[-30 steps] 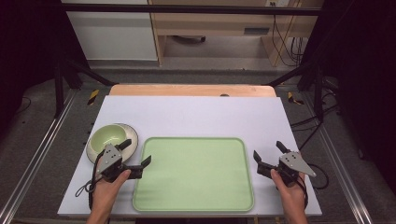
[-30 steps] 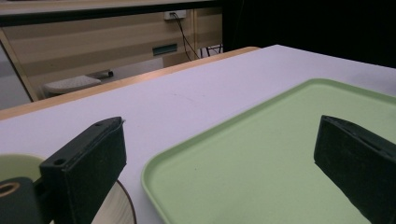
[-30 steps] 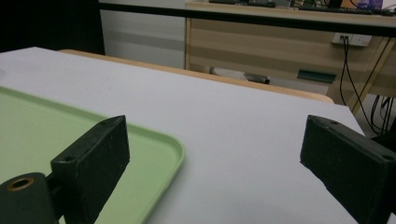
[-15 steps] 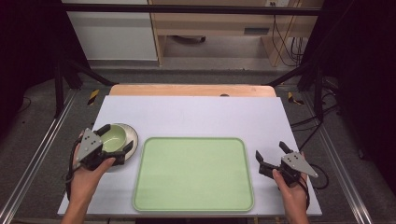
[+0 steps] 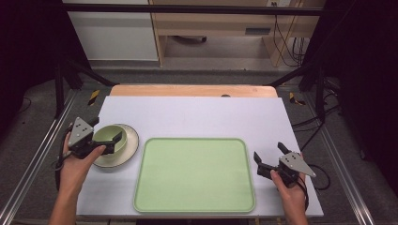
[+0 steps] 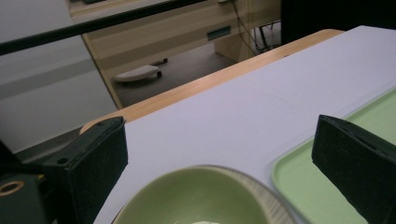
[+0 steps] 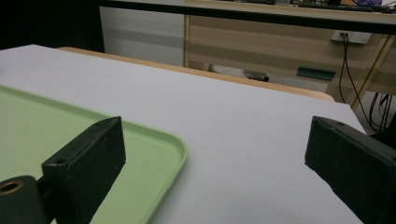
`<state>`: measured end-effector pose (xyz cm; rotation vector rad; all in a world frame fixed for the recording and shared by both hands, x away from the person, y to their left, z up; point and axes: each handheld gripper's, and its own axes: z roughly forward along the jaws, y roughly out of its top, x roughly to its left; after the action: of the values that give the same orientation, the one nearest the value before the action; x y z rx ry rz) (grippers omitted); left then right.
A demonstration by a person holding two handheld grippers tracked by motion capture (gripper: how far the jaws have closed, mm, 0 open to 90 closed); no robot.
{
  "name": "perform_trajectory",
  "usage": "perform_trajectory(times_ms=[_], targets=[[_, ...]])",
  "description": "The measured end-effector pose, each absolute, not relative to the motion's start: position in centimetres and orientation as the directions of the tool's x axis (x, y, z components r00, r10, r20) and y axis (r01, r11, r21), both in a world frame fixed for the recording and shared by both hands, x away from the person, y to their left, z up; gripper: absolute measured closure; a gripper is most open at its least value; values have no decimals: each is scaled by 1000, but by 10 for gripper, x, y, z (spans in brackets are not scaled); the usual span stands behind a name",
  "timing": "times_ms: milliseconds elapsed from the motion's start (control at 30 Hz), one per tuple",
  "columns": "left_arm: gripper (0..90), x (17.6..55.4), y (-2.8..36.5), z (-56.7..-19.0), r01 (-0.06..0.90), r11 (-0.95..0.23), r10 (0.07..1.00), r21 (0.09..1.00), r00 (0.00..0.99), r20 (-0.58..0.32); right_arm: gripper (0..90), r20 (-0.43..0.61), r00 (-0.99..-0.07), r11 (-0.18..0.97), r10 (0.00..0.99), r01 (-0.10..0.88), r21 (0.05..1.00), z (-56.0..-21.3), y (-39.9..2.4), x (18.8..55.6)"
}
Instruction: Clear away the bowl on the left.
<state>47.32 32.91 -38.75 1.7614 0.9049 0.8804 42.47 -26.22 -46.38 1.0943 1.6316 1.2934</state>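
The green bowl [image 5: 109, 137] sat on a cream plate [image 5: 129, 147] just left of the green tray [image 5: 195, 174]. The left gripper [image 5: 111, 140] straddled it, jaws wide, gripping nothing; closing off-centre risked tipping it. The right gripper [image 5: 266, 164] waited right of the tray, wide open, empty.

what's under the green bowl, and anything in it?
The green bowl sits on a pale plate on the table, left of the tray. The visible inside looks empty; the left gripper, jaws open around it, hides part of the bowl.
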Motion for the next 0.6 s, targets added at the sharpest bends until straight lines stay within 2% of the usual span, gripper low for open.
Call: perform_trajectory(times_ms=[100, 200, 300, 433, 500, 600], targets=[[37, 475, 347, -395, 214, -236, 896, 948, 424, 128, 32, -48, -352, 108, 935, 154, 982, -462, -259, 423], [106, 476, 360, -402, 262, -207, 926, 943, 365, 102, 32, -63, -366, 125, 928, 150, 981, -462, -257, 422], [105, 476, 370, -408, 278, -189, 936, 942, 342, 87, 33, -66, -364, 129, 929, 151, 980, -463, -258, 424], [131, 477, 378, -413, 302, -191, 942, 934, 324, 88, 36, -69, -357, 134, 932, 161, 978, -465, -259, 426], [200, 478, 378, -417, 322, -213, 941, 923, 321, 105, 36, -68, -353, 133, 933, 163, 978, -464, -259, 425], [218, 479, 377, -421, 346, -217, 944, 913, 313, 106, 37, -68, -354, 134, 933, 165, 977, -464, -258, 424]])
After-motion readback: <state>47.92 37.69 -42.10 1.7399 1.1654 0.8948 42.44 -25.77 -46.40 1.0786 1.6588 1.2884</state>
